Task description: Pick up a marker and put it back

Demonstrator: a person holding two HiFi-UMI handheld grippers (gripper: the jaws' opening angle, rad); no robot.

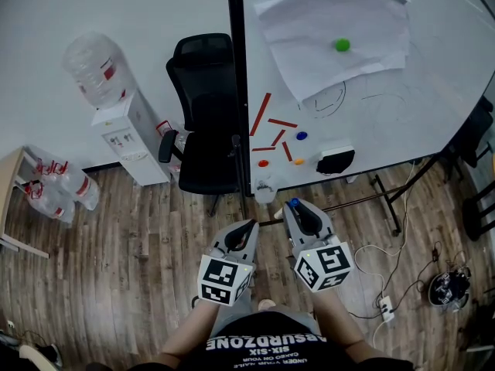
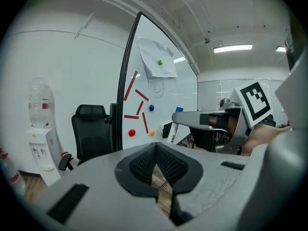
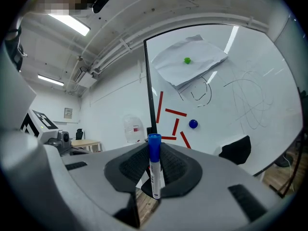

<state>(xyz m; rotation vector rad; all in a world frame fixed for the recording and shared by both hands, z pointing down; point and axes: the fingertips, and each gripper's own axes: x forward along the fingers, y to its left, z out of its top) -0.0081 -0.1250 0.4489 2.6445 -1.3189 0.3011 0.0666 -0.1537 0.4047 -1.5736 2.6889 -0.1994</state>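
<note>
Fingers (image 3: 134, 165) of the right gripper (image 3: 154, 150) are clamped on a white-barrelled marker with a blue cap (image 3: 155, 170). The marker stands upright between the dark ribbed pads, with its cap poking out past the fingertips. Beside it, the left gripper (image 2: 155, 149) has its fingers (image 2: 142, 165) closed together at the tips with nothing between them.

Both grippers are held side by side in front of the person, above the brown wooden plank floor (image 1: 116, 253), and point toward a large white whiteboard (image 1: 433, 91). On the board a crumpled white paper sheet (image 1: 309, 22) is pinned by a round green magnet (image 1: 342, 45). Below it are thin red magnetic strips (image 1: 261, 114), a round blue magnet (image 1: 302, 136) and a black eraser (image 1: 336, 161). Left of the board stand a black office chair (image 1: 203, 114) and a white water dispenser (image 1: 128, 134).
</note>
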